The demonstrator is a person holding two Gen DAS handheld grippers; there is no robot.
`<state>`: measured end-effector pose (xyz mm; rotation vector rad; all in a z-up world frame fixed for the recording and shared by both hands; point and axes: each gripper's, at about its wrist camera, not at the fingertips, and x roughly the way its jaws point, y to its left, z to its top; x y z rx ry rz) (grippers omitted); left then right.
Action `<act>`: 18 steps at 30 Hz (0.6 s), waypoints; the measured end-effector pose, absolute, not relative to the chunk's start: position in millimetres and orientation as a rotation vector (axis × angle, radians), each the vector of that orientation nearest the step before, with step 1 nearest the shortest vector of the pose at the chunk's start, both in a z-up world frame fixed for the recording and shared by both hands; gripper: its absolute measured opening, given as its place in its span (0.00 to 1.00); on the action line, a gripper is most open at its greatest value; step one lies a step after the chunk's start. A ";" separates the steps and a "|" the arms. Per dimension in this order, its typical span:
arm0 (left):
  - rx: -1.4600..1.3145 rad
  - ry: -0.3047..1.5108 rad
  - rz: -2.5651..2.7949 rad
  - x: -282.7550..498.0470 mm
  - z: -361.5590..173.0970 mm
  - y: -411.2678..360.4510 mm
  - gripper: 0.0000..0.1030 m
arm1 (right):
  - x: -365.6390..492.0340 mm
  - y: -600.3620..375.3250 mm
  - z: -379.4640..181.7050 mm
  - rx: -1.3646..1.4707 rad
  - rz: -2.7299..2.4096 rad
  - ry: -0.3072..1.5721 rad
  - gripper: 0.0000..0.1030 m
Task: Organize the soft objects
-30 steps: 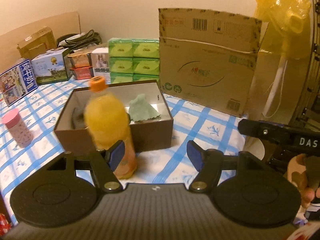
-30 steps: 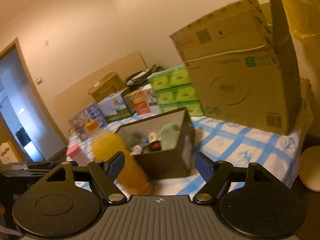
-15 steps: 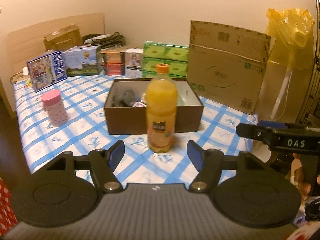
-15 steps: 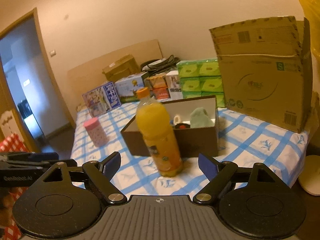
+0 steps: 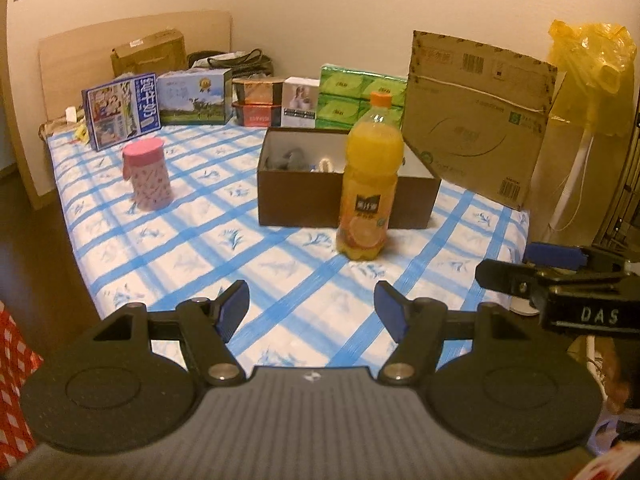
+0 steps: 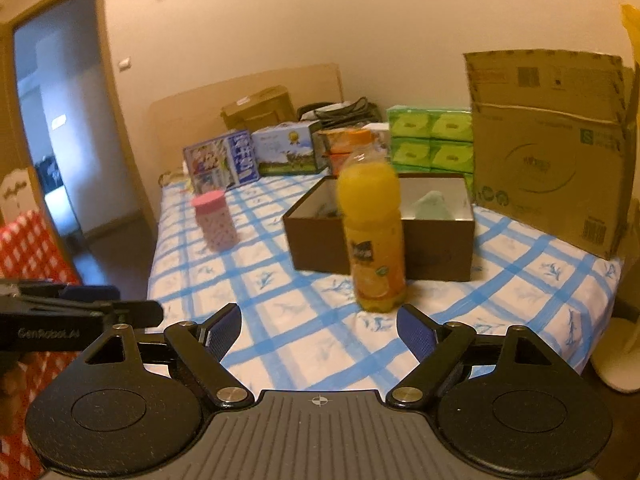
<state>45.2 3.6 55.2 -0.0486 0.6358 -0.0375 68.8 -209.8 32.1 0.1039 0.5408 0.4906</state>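
The left gripper (image 5: 312, 308) hangs over the near edge of the table (image 5: 192, 240), its blue-padded jaws spread wide with nothing between them. The right gripper (image 6: 319, 330) is likewise spread and empty, over the same near edge; seen from the left wrist it juts in from the right side (image 5: 532, 276).

Ahead of both pairs of tongs stands an orange juice bottle (image 5: 370, 184), upright on the blue-checked tablecloth, slightly right of the left gripper's centre line and just beyond the right gripper's far fingertip in its own view (image 6: 374, 236). It stands apart from both grippers.

Directly behind the bottle lies an open brown box (image 5: 304, 204). Inside it, at the left end, is a grey soft item (image 5: 286, 158), and near the middle a small pale thing too small to make out. From the right wrist a pale green cloth (image 6: 432, 206) shows at the box's right end.

Farther ahead and to the left of the left tongs a pink canister (image 5: 147, 174) stands upright, well apart from the box. Along the wall beyond are printed cartons, a stack of green tissue packs (image 5: 352, 98) and, to the right, a large cardboard box (image 5: 476, 120) leaning upright beside the brown box.
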 end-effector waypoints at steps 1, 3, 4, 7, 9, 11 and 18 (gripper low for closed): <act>-0.056 0.639 -0.037 42.0 52.4 7.5 0.65 | 66.1 -205.3 30.5 0.102 0.490 0.546 0.82; -0.075 0.646 -0.040 37.4 47.9 13.7 0.65 | 60.9 -197.5 27.1 0.111 0.479 0.556 0.82; -0.082 0.652 -0.043 35.6 45.6 16.3 0.65 | 58.6 -194.4 25.5 0.115 0.468 0.560 0.82; -0.085 0.658 -0.043 29.7 41.0 22.6 0.65 | 54.7 -187.0 22.6 0.117 0.449 0.577 0.82; -0.084 0.662 -0.040 27.2 38.6 24.6 0.65 | 52.7 -183.5 21.5 0.120 0.438 0.586 0.82; -0.081 0.669 -0.038 25.1 35.0 24.8 0.65 | 50.6 -180.5 19.9 0.124 0.422 0.586 0.82; -0.031 0.709 -0.051 21.6 23.4 15.0 0.65 | 38.7 -181.5 11.9 0.125 0.369 0.588 0.82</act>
